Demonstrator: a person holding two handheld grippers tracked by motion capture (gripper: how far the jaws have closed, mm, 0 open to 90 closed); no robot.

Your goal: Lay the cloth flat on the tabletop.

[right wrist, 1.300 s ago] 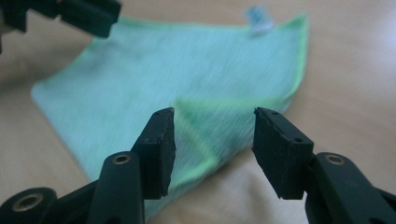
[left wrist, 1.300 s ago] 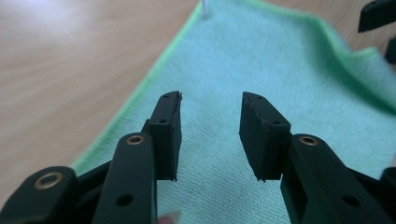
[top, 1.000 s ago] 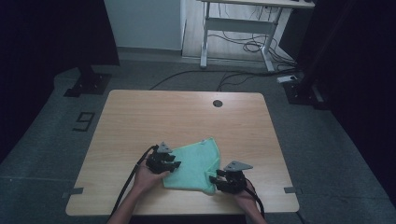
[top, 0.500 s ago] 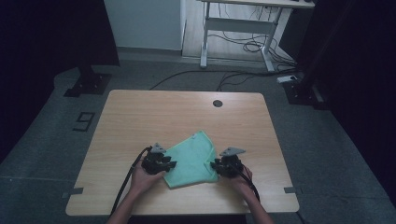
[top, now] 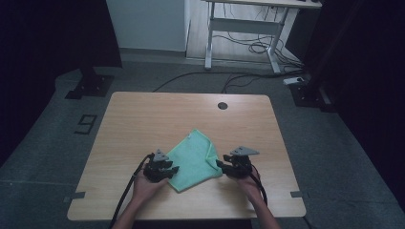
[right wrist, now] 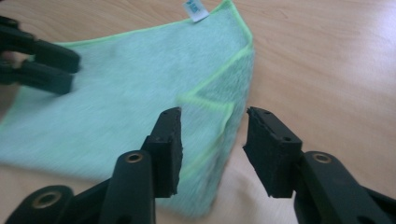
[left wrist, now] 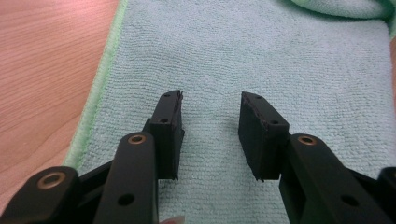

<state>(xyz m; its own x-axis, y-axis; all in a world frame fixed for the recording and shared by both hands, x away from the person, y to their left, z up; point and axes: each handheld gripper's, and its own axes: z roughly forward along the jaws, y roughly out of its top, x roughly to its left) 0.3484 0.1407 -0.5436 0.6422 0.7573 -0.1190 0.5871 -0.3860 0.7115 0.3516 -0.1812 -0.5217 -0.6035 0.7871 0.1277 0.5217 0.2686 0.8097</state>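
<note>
Dim room, grey floor, a desk frame with loose cables at the back. A pale wooden worktop (top: 143,124) is filling the middle of the high view, with a small dark round hole (top: 222,105) near its far edge.

A green cloth (top: 193,157) is lying flat on the near half of the worktop, between the two hands. One corner is pointing away from the person, and a white tag (right wrist: 195,10) is sitting at that corner. The right side of the cloth is lying folded over onto itself, showing a bright green hem.

Left claw (left wrist: 210,126): hovering over the cloth's left part, just inside its edge. Jaws are standing moderately apart, with bare cloth showing between them and nothing gripped.

Right claw (right wrist: 212,140): sitting at the cloth's right edge beside the folded flap. Its jaws have just been opening and are now standing moderately apart. The cloth's edge is lying below the gap, not pinched. The pads are not pressing on it.
</note>
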